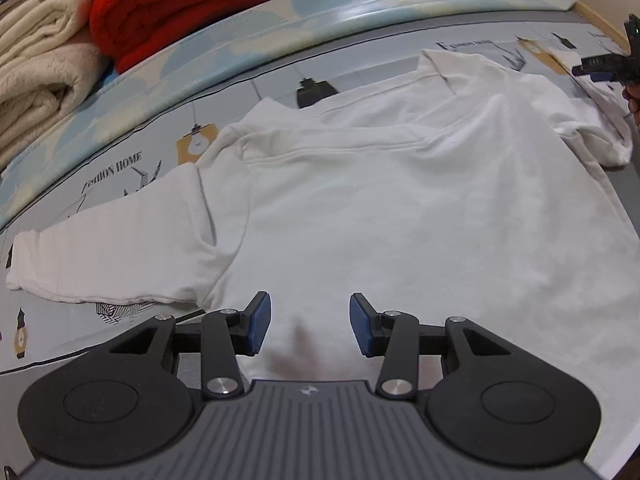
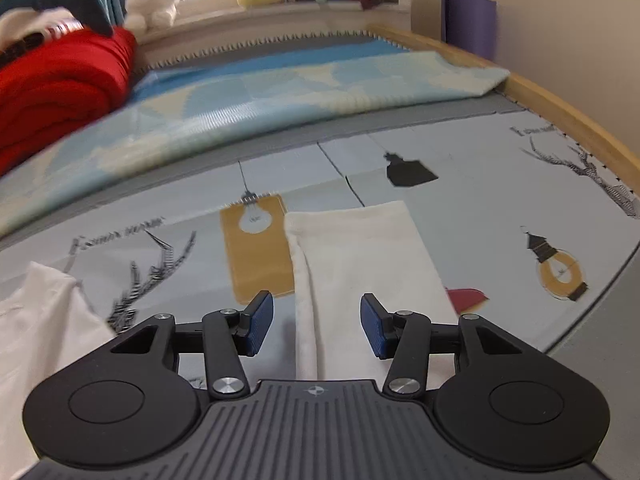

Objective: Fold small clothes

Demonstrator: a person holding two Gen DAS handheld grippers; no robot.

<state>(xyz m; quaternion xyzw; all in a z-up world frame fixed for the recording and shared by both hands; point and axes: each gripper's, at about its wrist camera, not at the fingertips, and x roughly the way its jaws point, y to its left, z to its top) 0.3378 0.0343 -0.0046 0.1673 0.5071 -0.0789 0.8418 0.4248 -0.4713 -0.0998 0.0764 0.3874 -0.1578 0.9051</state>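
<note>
White cotton shirt [image 1: 380, 208] lay flat and face-down on the printed mat [image 2: 500, 200], both sleeves out, collar toward the far edge where a knitted blue blanket [image 2: 260, 96] sat. Left gripper [image 1: 310, 326] hovered spread over the hem; right gripper [image 2: 317, 328] spread over the right sleeve [image 2: 360, 264], neither holding cloth. Folding looked unstarted; next move likely needs pinching that soft sleeve and carrying it inward.

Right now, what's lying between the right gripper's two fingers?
A white sleeve of the shirt, lying flat on the printed mat; the right gripper is open over it, seen in the right wrist view.
</note>
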